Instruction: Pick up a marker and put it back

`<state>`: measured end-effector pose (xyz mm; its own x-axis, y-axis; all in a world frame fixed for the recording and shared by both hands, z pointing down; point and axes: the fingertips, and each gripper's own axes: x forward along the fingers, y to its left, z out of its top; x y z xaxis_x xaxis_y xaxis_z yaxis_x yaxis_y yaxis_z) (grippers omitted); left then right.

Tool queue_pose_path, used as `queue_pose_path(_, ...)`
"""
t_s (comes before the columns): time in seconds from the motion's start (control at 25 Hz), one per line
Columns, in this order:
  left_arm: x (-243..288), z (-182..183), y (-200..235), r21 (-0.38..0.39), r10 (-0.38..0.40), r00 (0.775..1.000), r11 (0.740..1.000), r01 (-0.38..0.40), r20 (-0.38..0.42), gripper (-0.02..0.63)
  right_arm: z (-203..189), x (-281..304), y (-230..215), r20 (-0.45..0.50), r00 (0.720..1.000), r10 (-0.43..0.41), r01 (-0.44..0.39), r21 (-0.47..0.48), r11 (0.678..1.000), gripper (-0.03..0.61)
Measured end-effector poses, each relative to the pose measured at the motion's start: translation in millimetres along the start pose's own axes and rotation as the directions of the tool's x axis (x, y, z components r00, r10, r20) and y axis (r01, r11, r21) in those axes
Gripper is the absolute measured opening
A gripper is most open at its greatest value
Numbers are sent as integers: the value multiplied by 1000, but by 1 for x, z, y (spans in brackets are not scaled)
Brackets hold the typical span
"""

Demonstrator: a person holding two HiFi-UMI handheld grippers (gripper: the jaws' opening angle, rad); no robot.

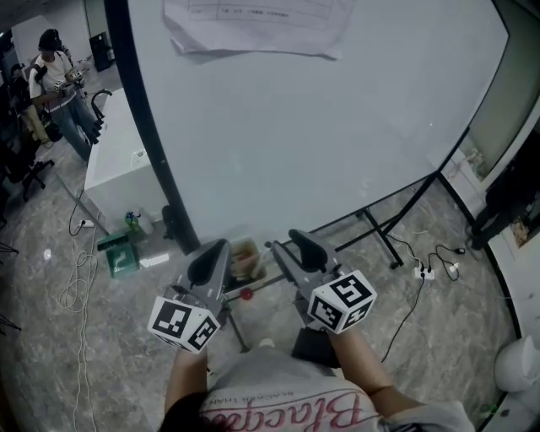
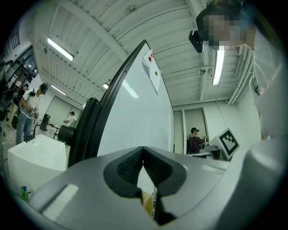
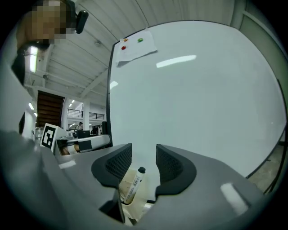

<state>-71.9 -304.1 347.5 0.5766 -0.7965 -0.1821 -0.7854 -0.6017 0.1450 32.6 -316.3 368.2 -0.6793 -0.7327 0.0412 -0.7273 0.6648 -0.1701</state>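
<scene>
A white marker (image 3: 133, 183) with a black cap stands tilted in a beige holder (image 3: 135, 202) on the whiteboard's ledge. My right gripper (image 3: 144, 152) is open, with the marker in the gap between its pads and touching neither. In the head view this gripper (image 1: 288, 243) points at the holder (image 1: 245, 256) from the right. My left gripper (image 2: 143, 152) is shut, its tips meeting. Through the slit below them a thin marker (image 2: 154, 203) shows against the holder. In the head view the left gripper (image 1: 221, 247) sits just left of the holder.
The whiteboard (image 1: 321, 126) fills the view ahead, with a paper sheet (image 1: 253, 25) pinned at its top. A small red object (image 1: 246, 294) lies on the ledge. A power strip with cables (image 1: 426, 272) lies on the floor at right, and a white cabinet (image 1: 118, 169) stands at left.
</scene>
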Motion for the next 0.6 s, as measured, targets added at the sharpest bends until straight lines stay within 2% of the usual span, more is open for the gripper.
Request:
queue_pose_path(0.2,-1,2,2,1,6,1000,1000,-6,7,0,18,-16,6,7,1000,27,-26,-119,993,103)
queue_pose_path(0.32,-1,3,3,2,10,1000,1000,-10,13,0,19,-22,2,10,1000,16,-15,-136,991,11)
queue_pose_path(0.6,-1,4,3,21,12,1000,1000,-12,8,0,16,-26,-1,3,1000,16,-15,-141,990,2)
